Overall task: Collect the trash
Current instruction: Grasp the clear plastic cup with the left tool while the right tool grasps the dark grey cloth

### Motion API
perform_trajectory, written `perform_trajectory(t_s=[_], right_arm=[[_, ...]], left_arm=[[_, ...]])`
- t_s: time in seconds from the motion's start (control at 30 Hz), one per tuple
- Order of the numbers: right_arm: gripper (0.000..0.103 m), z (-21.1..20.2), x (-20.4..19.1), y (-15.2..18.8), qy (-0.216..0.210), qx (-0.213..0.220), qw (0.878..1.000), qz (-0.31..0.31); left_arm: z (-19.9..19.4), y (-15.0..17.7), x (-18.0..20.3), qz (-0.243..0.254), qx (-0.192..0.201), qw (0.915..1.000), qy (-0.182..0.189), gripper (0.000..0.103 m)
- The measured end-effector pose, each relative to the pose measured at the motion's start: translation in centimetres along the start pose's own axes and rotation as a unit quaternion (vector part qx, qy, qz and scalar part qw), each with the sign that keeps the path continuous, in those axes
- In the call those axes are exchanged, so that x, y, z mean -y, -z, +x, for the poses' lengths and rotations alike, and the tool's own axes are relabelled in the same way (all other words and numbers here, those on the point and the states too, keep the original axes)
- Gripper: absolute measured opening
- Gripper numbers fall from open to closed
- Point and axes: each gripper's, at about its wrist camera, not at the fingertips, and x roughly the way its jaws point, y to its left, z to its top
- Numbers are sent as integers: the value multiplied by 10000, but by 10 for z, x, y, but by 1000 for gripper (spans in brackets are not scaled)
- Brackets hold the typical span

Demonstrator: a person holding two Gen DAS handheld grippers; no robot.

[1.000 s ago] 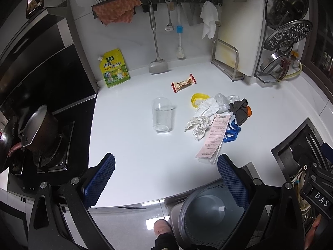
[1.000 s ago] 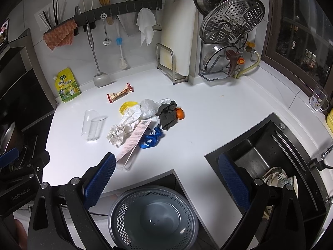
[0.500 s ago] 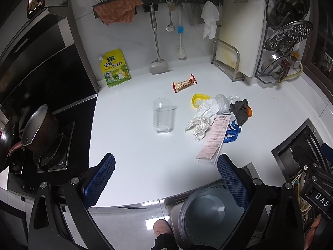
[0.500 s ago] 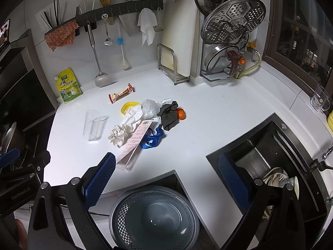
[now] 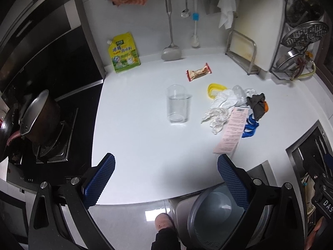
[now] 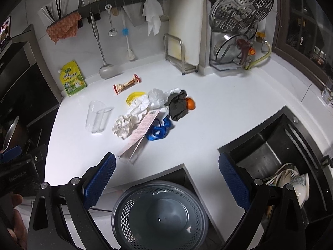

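Nothing is being carried yet; this looks like the approach step, before the first pick.

Left gripper is hovering over the near edge of the white table, jaws spread wide and empty. Ahead of it a clear plastic cup is standing upright, apart from the rest. Behind that, a snack wrapper is lying alone near the back wall.

Further right, the trash is sitting bunched mid-table: yellow ring, crumpled white tissue, clear plastic bag, pink receipt lying partly over the tissue, blue strap, dark rag touching an orange piece.

Right gripper is also hanging released and empty, above the mesh trash bin, which is sitting below the table edge.

Next move, likely: reaching forward to the pile, the receipt being nearest, closing on one piece, then dropping it in the bin. The flat receipt may need an edge pinch.
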Motion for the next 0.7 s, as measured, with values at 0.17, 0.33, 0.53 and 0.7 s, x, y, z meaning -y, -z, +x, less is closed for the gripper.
perform_trajectory(t_s=[0.17,0.33,0.53,0.7], right_arm=[[95,26,1,-2,34,-79,10000,19],[95,65,8,-16,257,-125,9995,120],[95,117,16,-43,486,-28,9986,214],[95,151,15,-63,622,101,9979,163]], left_arm=[[34,-10,-12,55,-10,10000,-46,97],[76,-27,-13,132,40,9999,43,97],[128,-52,-9,134,86,9996,217,97],[160,-66,1,181,233,9989,368,97]])
